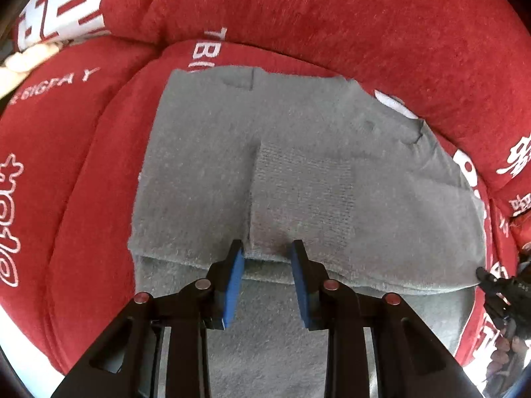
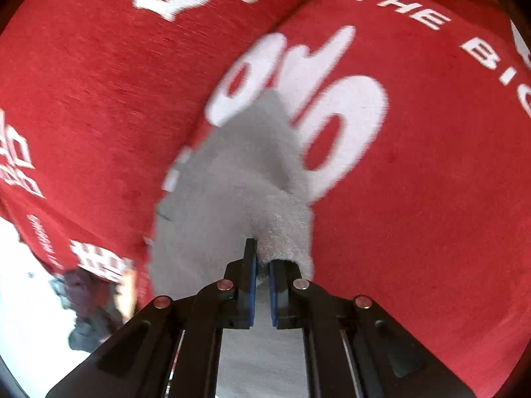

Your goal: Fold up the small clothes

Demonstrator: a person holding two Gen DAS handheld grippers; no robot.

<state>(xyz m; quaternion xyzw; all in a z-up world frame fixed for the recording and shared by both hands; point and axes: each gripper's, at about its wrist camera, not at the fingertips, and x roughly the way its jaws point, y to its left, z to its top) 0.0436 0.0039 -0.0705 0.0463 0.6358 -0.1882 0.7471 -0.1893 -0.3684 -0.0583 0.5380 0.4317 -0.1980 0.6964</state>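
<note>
Grey fleece garment (image 1: 298,165) spread flat on a red cushion cover (image 1: 332,16) printed with white lettering, near edge doubled over into a thick fold.

Left gripper (image 1: 267,248) pointing steeply down at that folded edge, about midway along it; blue pads (image 1: 234,282) partly apart, one on each side of a ridge of the grey cloth. Whether the pads press the cloth: cannot tell.

Right gripper (image 2: 262,258) at a corner of the same garment (image 2: 225,182), jaws pressed nearly together and pinching a bunched tuft of grey fleece, cloth rising in a hump just ahead of the fingertips. Right-wrist view smeared by motion blur. In the left-wrist view, black tip of the right gripper (image 1: 488,277) touching the garment's far right corner.
</note>
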